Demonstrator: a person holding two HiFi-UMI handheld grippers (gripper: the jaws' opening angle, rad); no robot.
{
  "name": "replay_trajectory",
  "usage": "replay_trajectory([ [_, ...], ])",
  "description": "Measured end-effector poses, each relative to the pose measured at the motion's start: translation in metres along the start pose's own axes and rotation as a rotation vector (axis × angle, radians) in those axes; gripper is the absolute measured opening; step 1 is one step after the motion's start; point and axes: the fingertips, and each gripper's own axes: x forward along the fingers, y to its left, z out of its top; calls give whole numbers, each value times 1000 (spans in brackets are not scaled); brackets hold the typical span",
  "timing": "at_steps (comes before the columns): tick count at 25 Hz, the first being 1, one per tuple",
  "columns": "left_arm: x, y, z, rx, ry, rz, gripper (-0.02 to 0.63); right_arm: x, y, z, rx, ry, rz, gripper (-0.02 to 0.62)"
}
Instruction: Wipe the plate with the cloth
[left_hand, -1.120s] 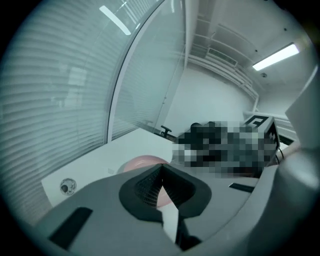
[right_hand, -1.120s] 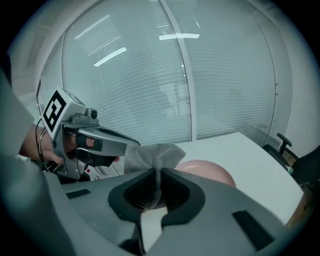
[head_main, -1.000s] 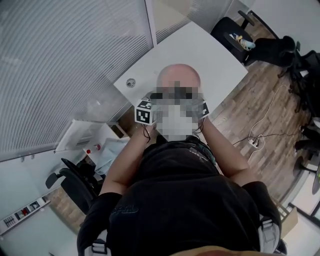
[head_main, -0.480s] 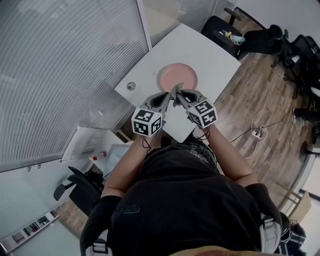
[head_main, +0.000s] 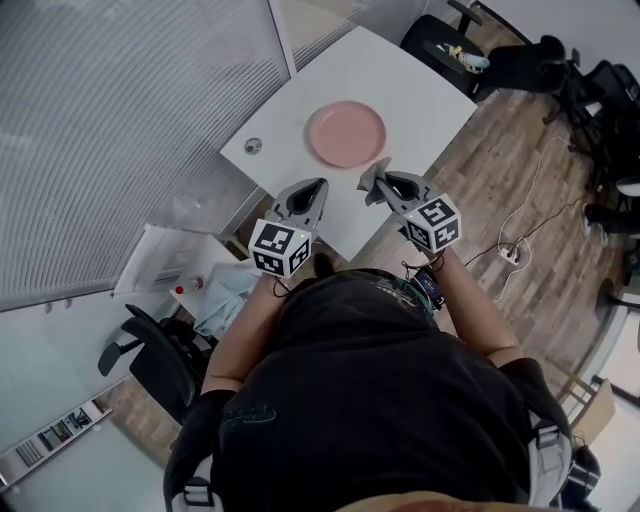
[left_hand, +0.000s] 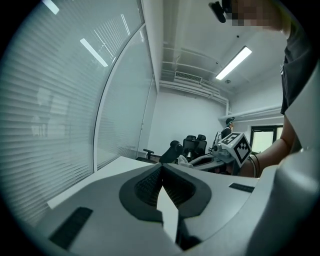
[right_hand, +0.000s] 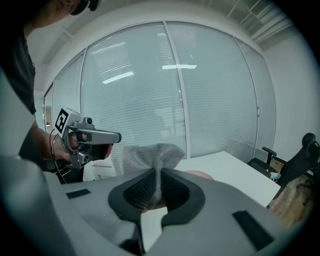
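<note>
From the head view, the pink plate (head_main: 346, 134) lay on the white table (head_main: 410, 95); the left gripper (head_main: 319, 185) and the right gripper (head_main: 376, 177) were held over the table's near edge, apart from each other and clear of the plate; an office chair (head_main: 437, 45) stood past the far corner. In the left gripper view, the jaws were pressed together with nothing between them; the other gripper showed to the right. In the right gripper view, the jaws were clamped on a grey mesh cloth (right_hand: 150, 156), bunched above them; a pink sliver of the plate showed just behind.
</note>
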Motion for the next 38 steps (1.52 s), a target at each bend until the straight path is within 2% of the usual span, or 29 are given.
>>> replay_trajectory([
  [4, 2, -34, 5, 20, -25, 5, 15, -28, -2, 0, -36, -24, 27, 46],
  [8, 11, -70, -4, 55, 1, 64, 15, -57, -3, -9, -49, -34, 49, 46],
  [13, 11, -117, -15, 63, -7, 67, 15, -92, 8, -24, -79, -45, 78, 46],
  [19, -5, -145, -31, 39, -22, 78, 15, -108, 32, -38, -100, -45, 108, 46],
  [32, -71, -142, -41, 32, -23, 57, 15, -109, 102, -33, -75, -69, 109, 44],
  [38, -101, -146, -43, 23, -36, 14, 15, -110, 136, -25, -56, -91, 85, 44],
])
